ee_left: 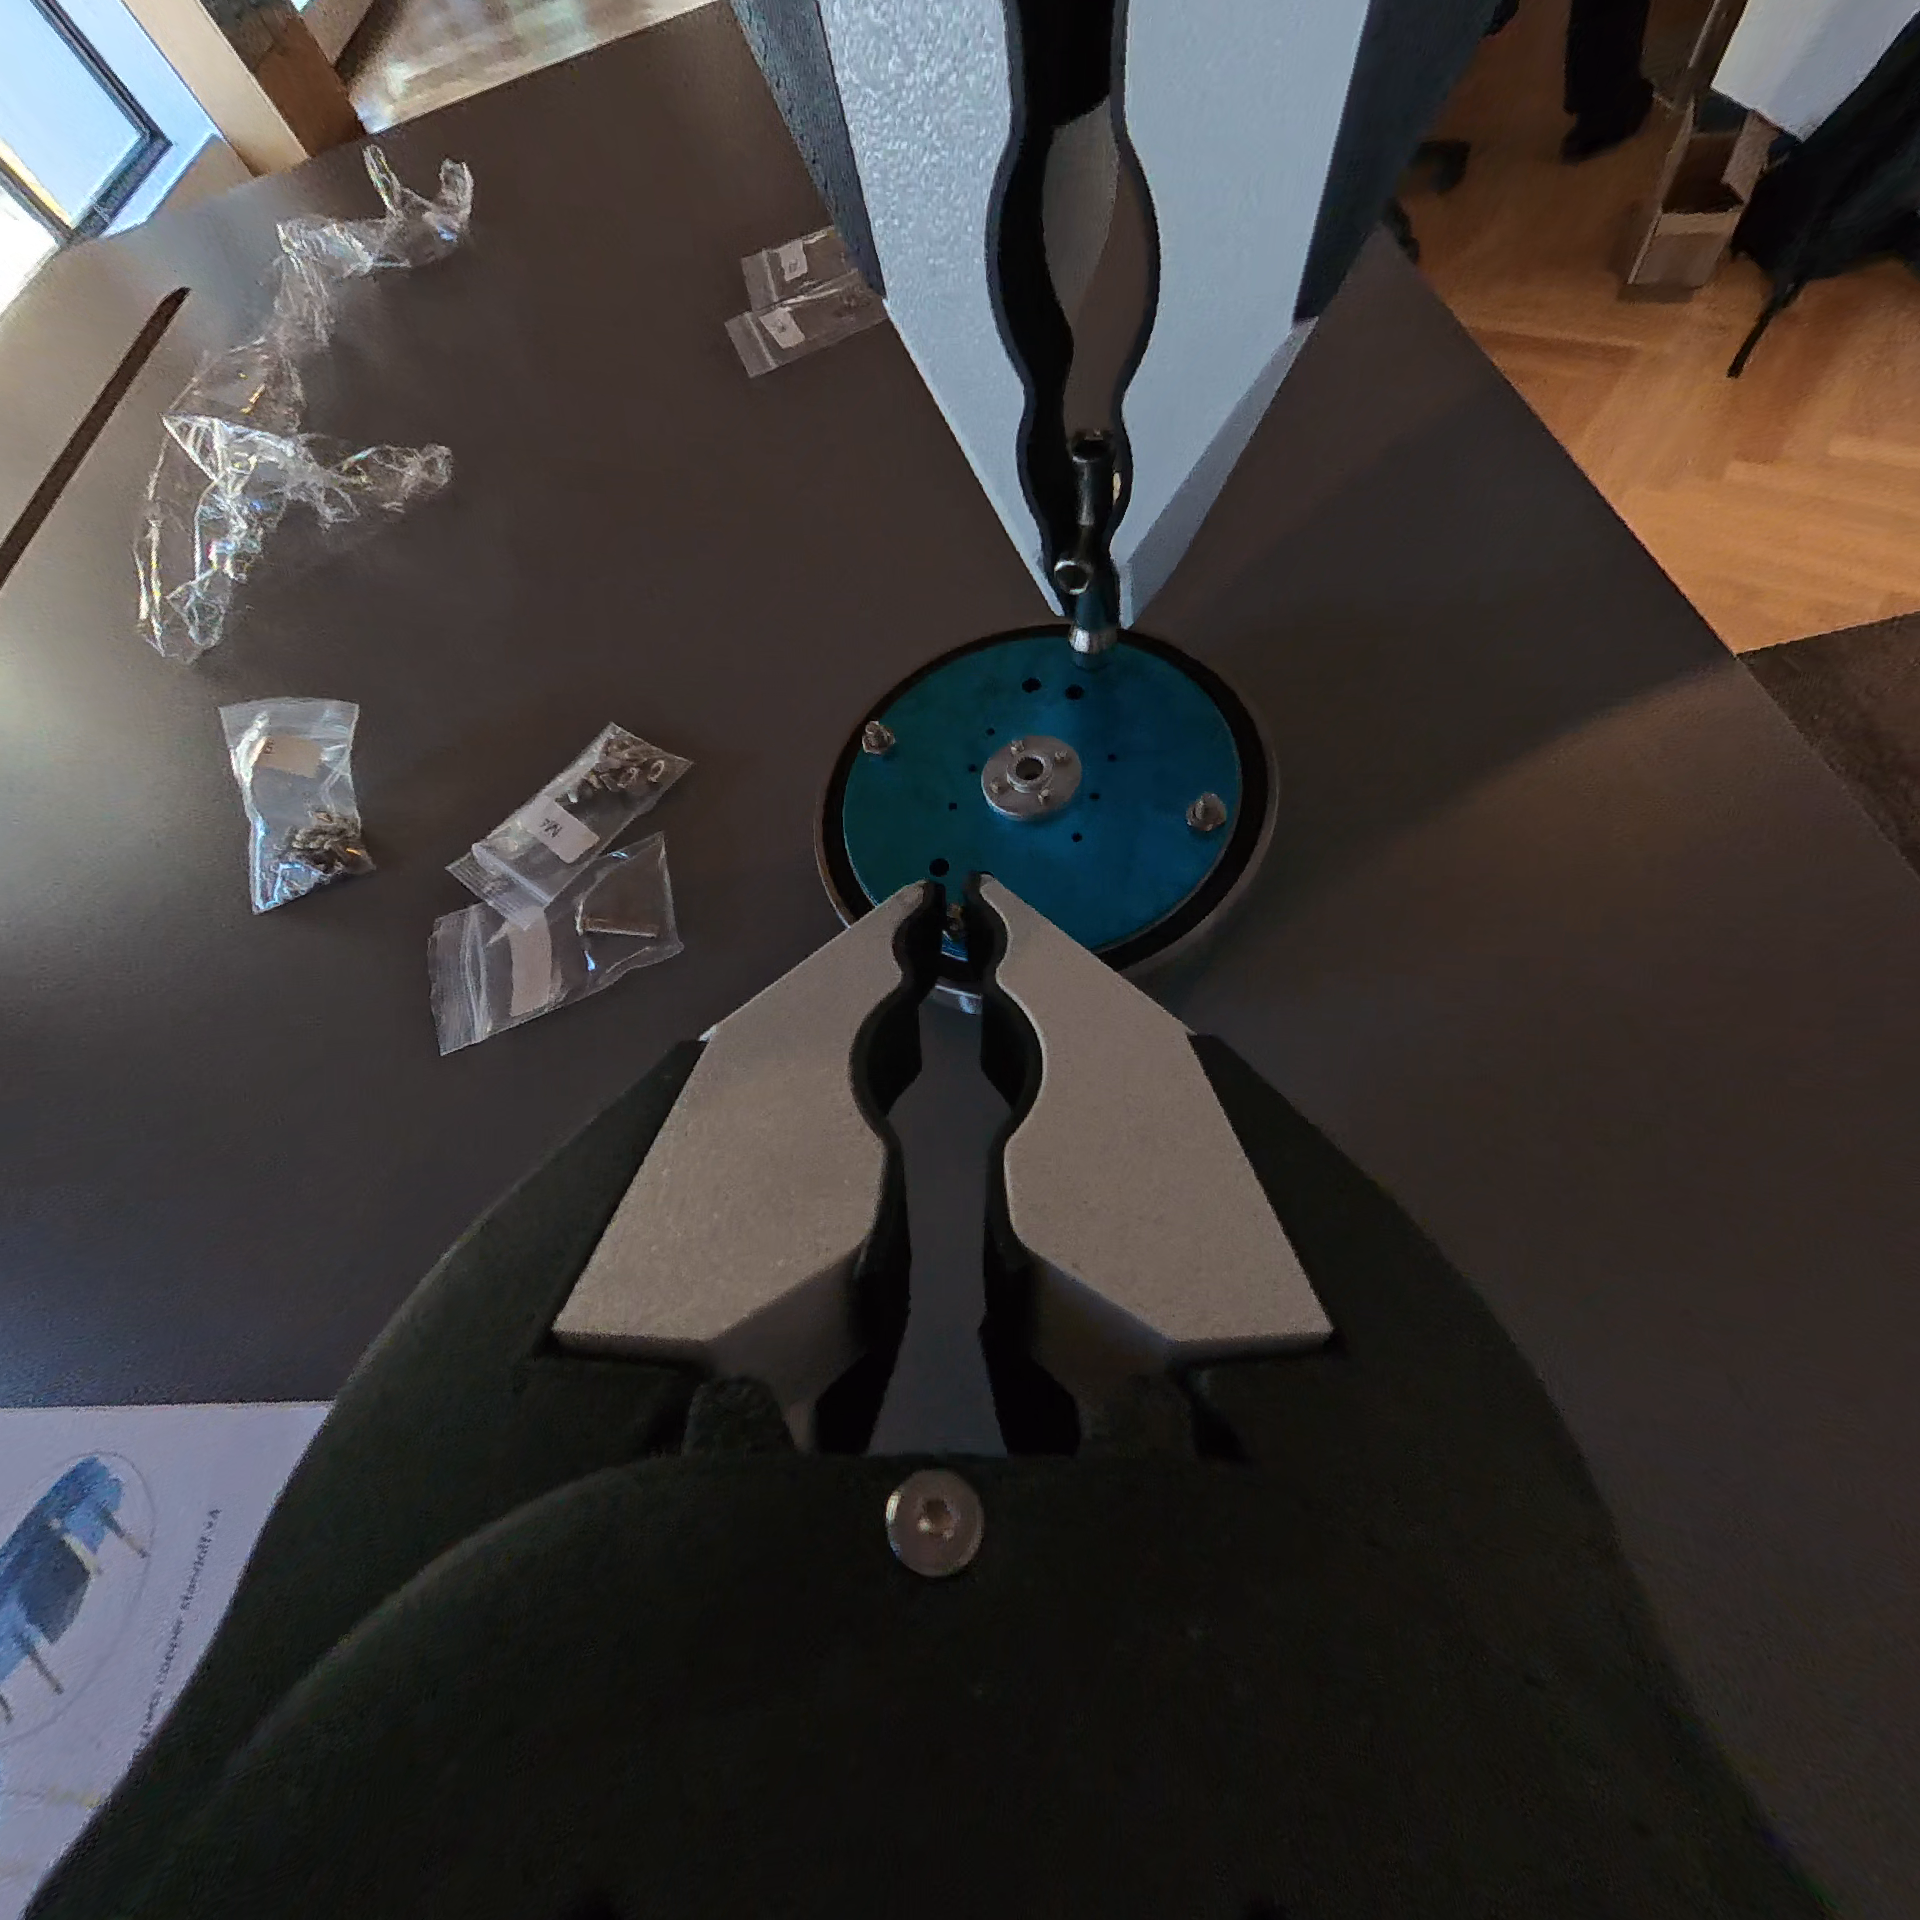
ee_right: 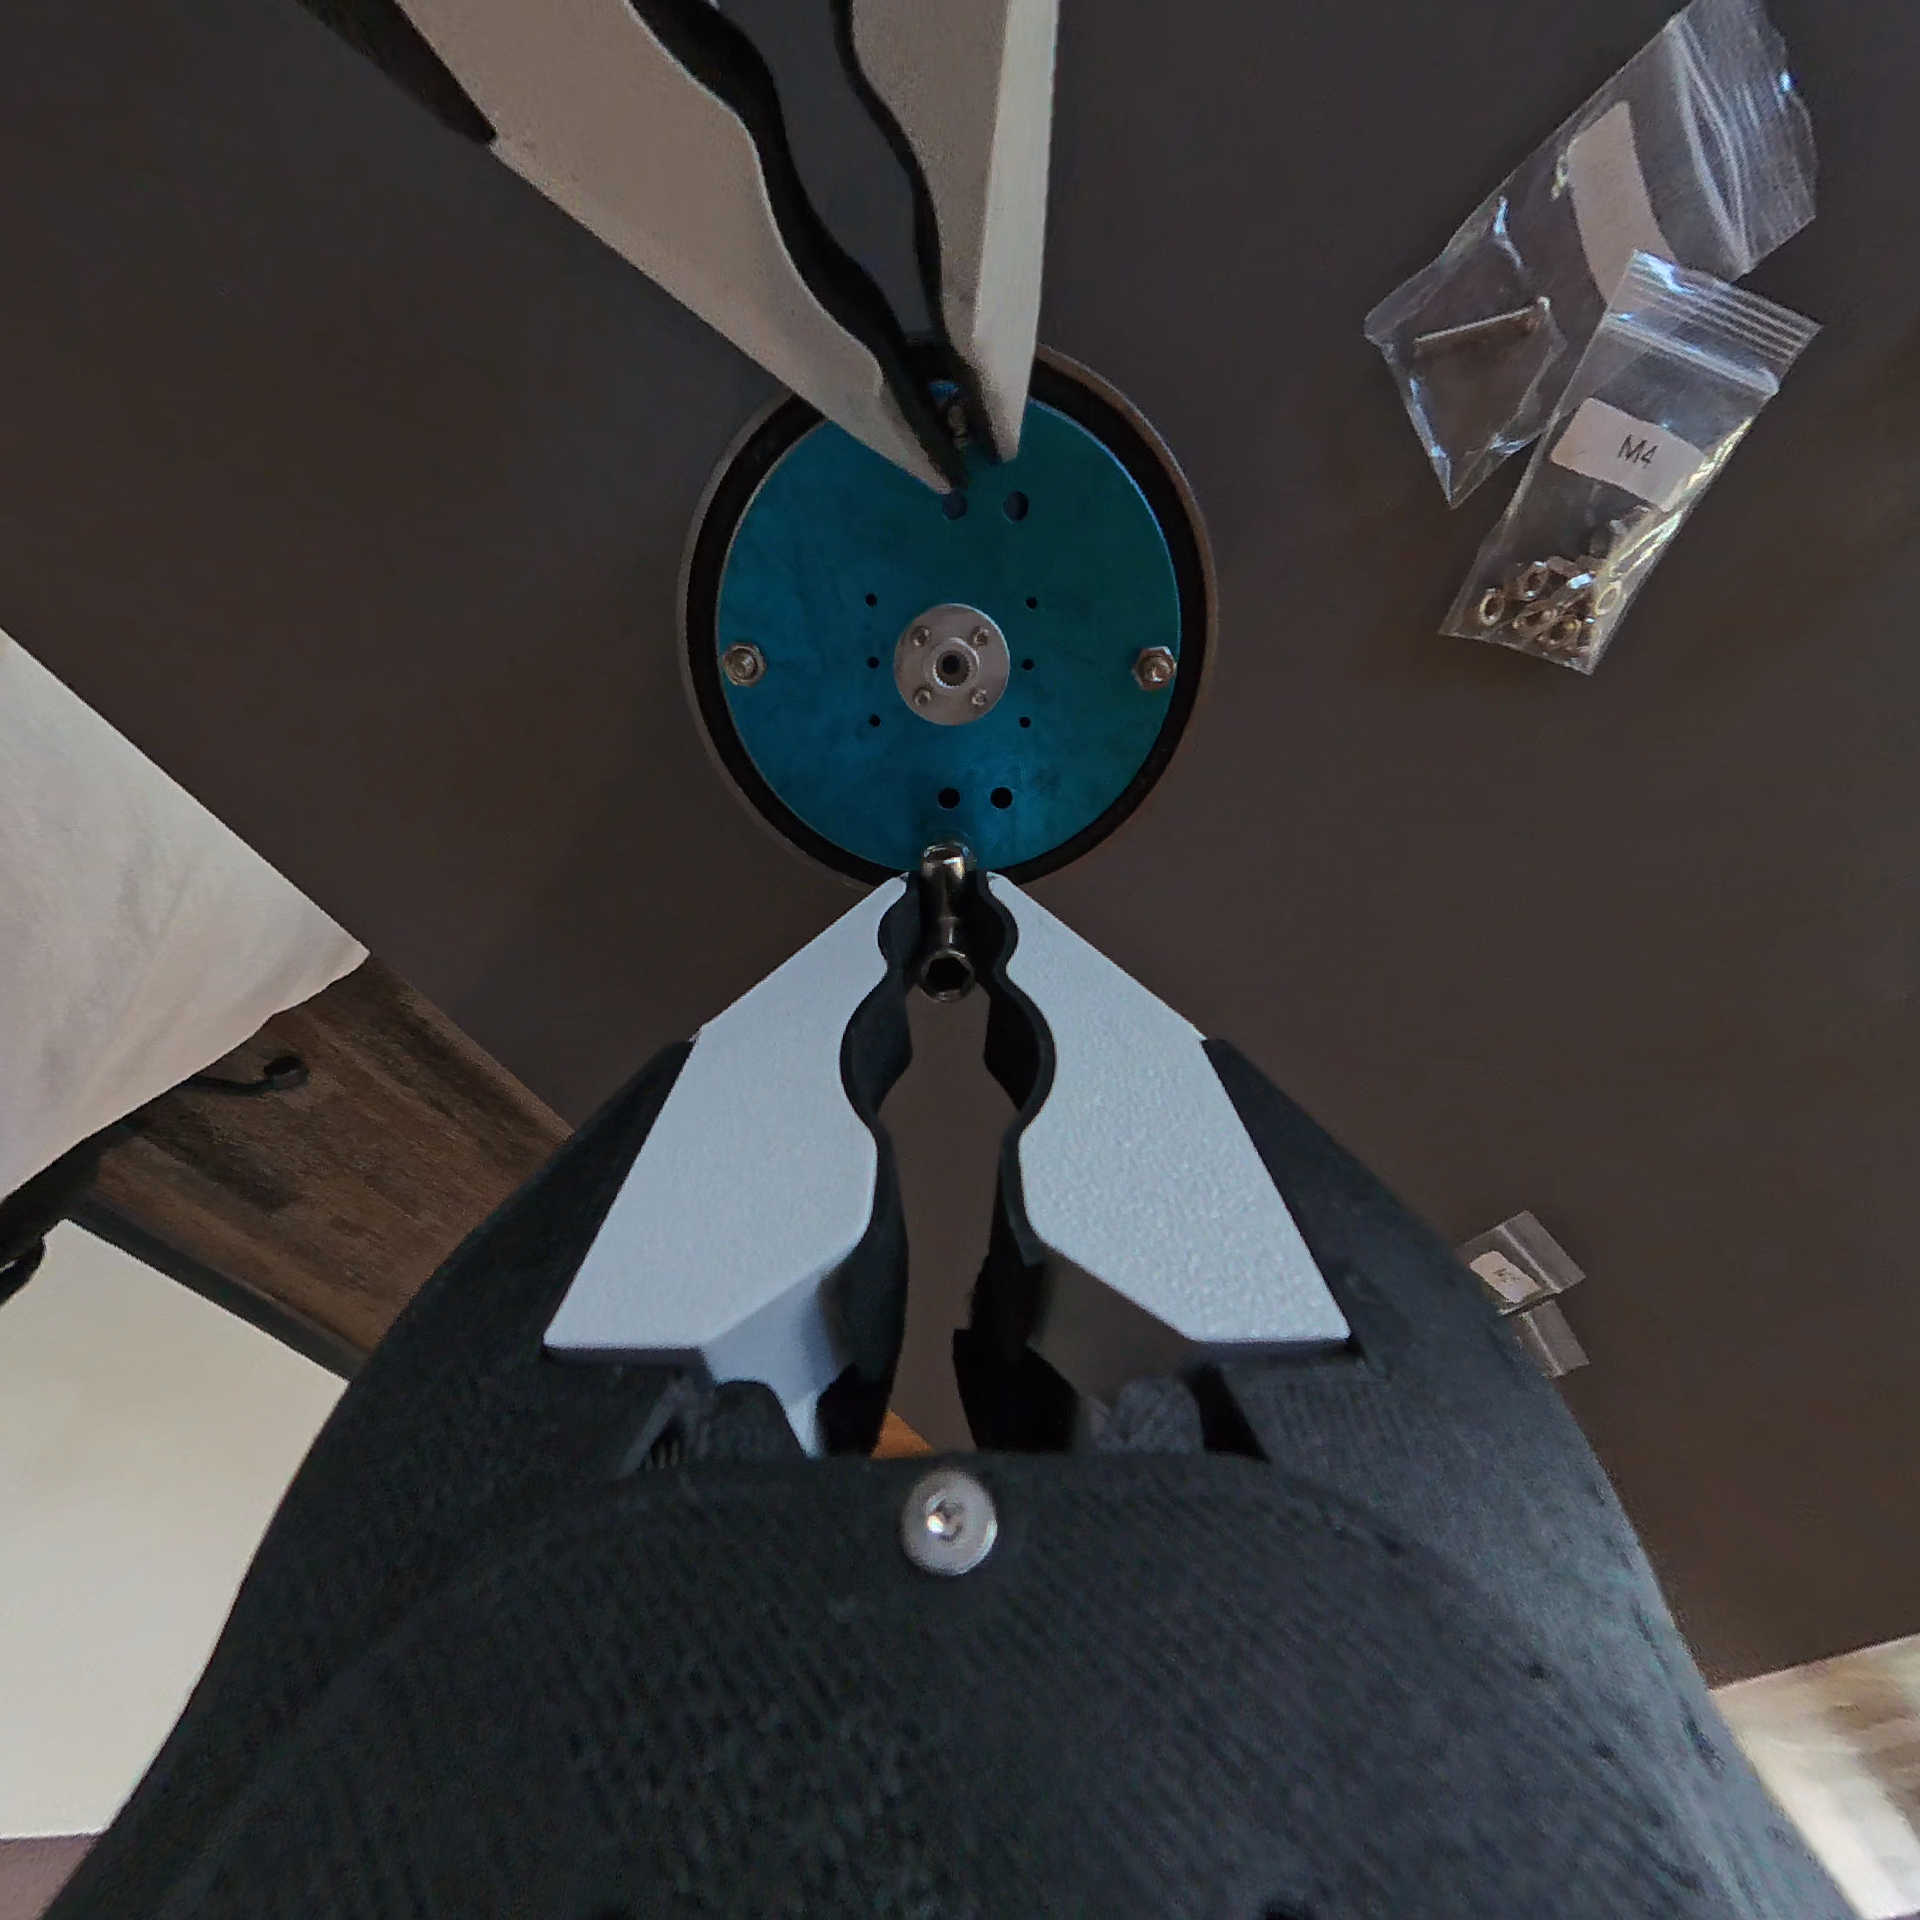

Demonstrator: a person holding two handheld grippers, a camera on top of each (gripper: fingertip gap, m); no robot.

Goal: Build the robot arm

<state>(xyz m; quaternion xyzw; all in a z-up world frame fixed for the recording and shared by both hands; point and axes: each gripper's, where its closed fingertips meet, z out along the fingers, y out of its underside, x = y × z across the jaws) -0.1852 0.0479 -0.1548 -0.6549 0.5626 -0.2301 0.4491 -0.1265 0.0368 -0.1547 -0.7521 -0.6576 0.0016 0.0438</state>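
On opposite rims of blue disc (ee_right: 948,665), right hand-held gripper (ee_right: 945,883) clamping socket tool (ee_right: 943,935), left hand-held gripper (ee_left: 951,888) pinching small fastener (ee_left: 953,916)

White labels with writing on small clear bags (ee_right: 1621,457); printed sheet (ee_left: 114,1579), text blurred.

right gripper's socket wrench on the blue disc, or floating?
Touching. In the left wrist view, the socket wrench tip meets the blue disc rim; right gripper clamps it.

Dark table (ee_left: 623,623), herringbone wood floor (ee_left: 1662,447), perhaps window (ee_left: 62,135).
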